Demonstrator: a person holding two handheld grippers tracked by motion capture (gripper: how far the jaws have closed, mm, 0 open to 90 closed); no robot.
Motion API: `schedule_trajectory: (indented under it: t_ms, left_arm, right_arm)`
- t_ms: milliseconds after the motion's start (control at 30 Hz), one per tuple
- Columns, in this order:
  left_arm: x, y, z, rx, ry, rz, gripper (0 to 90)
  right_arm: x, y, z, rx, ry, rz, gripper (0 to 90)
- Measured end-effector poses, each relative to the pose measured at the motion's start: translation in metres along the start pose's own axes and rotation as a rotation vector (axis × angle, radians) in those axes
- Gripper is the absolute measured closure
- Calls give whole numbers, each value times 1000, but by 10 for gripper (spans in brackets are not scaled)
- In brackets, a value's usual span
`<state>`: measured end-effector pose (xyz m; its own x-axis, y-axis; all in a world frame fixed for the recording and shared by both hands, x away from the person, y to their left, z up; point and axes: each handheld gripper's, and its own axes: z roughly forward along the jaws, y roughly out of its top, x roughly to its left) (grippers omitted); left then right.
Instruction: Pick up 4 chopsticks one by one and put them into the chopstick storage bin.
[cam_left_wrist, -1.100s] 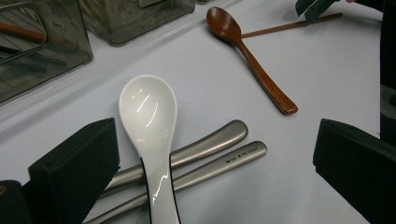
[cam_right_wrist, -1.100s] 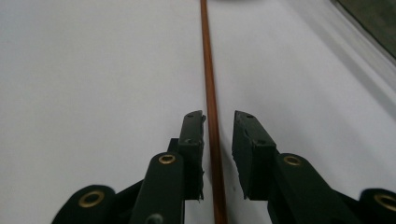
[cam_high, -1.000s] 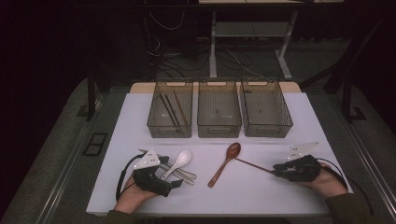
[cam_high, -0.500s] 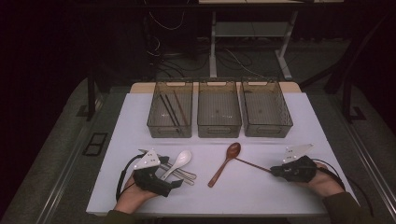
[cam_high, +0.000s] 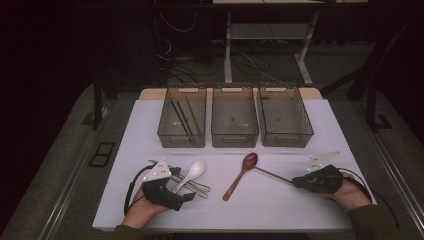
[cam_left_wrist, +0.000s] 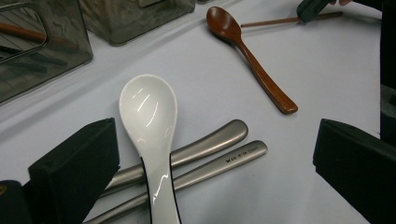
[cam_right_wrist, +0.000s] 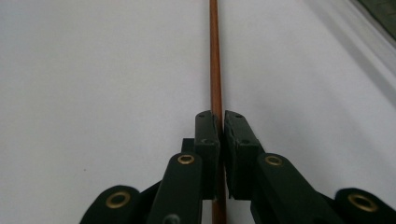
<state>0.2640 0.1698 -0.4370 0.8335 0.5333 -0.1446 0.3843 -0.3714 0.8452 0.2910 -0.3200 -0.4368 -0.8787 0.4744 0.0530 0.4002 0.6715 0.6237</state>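
The chopstick (cam_right_wrist: 215, 70) lies near the table's right edge, clamped in the right gripper (cam_high: 300, 182), whose jaws have just closed on it. At left, the left gripper (cam_high: 190, 196) stands wide (white spoon (cam_left_wrist: 149, 121) between).

- High view: we're looking from above the near edge, forward and down over the whole white table (cam_high: 280, 200) — fairly far off.
- Left gripper view: sits low, close above the white spoon (cam_left_wrist: 149, 116), facing across to the brown spoon (cam_left_wrist: 247, 56) — shared with the high view.
- Right gripper view: right down along the brown stick (cam_right_wrist: 215, 56), very near.
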Motion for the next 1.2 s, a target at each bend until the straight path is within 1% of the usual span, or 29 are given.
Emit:
schedule_trajectory:
  t_ms: [133,267,367,433,567,633,700,800,967,1100,1200]
  left_arm:
    - [0,0,0,-1,0,-1,0]
    - [0,0,0,2,0,1,0]
    - [0,0,1,1,2,1,0]
    - [0,0,1,0,3,2,0]
    - [0,0,0,1,4,3,0]
    - [0,0,1,1,4,2,0]
    - [0,0,1,1,5,0,0]
    - [0,0,0,-2,5,0,0]
    - [0,0,0,-1,6,-2,0]
    - [0,0,0,-1,8,-3,0]
    - [0,0,1,-1,9,-1,0]
  right_arm:
    - [-3,0,-8,-33,9,9,845]
    - [-5,2,-15,-67,6,19,845]
    - [-6,5,-18,-98,6,35,845]
    - [-5,8,-19,-113,14,51,844]
    - [-7,16,-17,-137,15,56,845]
    - [-7,19,-16,-140,21,62,845]
    - [-8,24,-15,-152,15,63,846]
    - [-9,33,-14,-179,33,74,847]
    - [-10,48,-10,-187,43,79,847]
    - [-10,61,-8,-205,58,96,846]
    - [-10,73,-5,-215,55,111,846]
